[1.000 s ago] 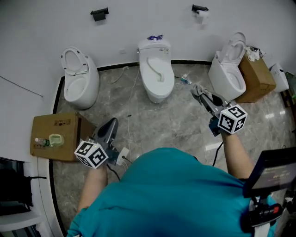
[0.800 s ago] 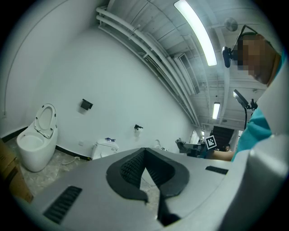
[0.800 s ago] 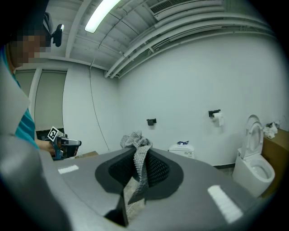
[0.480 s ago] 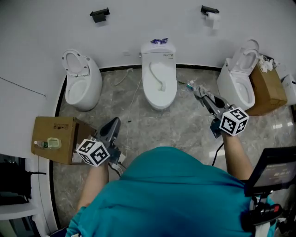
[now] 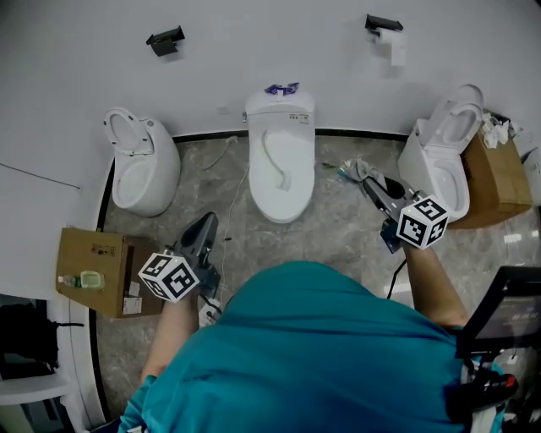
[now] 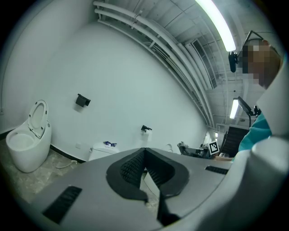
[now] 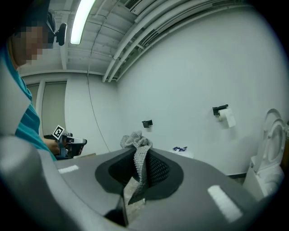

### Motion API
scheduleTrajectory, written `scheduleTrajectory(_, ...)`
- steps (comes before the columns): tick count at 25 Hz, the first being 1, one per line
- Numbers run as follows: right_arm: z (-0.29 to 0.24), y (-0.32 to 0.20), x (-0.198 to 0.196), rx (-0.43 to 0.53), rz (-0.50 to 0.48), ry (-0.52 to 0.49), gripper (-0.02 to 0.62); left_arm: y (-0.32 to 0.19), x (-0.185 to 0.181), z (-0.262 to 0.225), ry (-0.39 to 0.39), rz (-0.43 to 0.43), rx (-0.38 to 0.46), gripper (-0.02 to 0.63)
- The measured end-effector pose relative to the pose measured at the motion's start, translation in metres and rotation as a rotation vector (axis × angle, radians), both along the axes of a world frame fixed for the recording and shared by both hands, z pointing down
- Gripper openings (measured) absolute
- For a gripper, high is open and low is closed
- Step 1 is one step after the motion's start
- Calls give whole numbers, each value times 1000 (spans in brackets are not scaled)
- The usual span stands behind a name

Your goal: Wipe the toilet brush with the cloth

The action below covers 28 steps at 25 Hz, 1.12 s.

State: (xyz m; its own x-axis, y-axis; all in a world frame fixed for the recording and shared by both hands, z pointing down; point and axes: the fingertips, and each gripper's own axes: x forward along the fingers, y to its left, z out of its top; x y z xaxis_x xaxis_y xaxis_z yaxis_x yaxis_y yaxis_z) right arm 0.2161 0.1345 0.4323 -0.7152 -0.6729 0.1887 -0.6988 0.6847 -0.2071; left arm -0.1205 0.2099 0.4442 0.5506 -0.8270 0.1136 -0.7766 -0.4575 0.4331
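Observation:
My right gripper (image 5: 362, 172) is shut on a grey knitted cloth (image 7: 137, 151), which bunches above the jaws and hangs down between them. It is held out over the floor between the middle toilet (image 5: 280, 161) and the right toilet (image 5: 441, 161). My left gripper (image 5: 204, 227) is shut with nothing in it, its ribbed pads (image 6: 135, 164) pressed together, and it points at the floor left of the middle toilet. A white curved object (image 5: 272, 162) lies on the middle toilet's closed lid. A small blue-and-white item (image 5: 341, 173) lies on the floor by the cloth. I cannot tell which is the brush.
A third toilet (image 5: 138, 165) with its lid up stands at the left. There are cardboard boxes at the left (image 5: 89, 269) and far right (image 5: 500, 173). A white cable (image 5: 238, 194) runs across the grey stone floor. Paper holders (image 5: 383, 24) hang on the white wall.
The person has moved across the floor and both grippers have travelled along, closer to the middle toilet. The cloth has stayed in the right gripper; both jaws have kept shut.

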Motion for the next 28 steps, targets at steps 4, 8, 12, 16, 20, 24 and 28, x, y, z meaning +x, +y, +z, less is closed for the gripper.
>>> scheduleTrajectory(4,9,-36,-5,-22,18,10,46,-47,-3,8,16,27,-11,0)
scheduleTrajectory(8,15,-75,-22,-25,56,34,46,-105,-15,21,31,87,-27,0)
scheduleTrajectory(12,13,-123,-42,-9,133,52,46,-178,-37,38,42,170,-12,0)
scheduleTrajectory(16,-3,-167,-68,-3,208,39,46,-240,-52,53,10,284,-44,0)
scheduleTrajectory(20,-15,-205,-91,-1,243,45,46,-281,-59,73,-4,365,-97,0)
scheduleTrajectory(24,-7,-236,-104,-37,229,85,46,-308,-52,107,-10,386,-185,0)
scheduleTrajectory(28,11,-264,-87,-64,217,80,46,-315,-27,152,-46,398,-295,0)
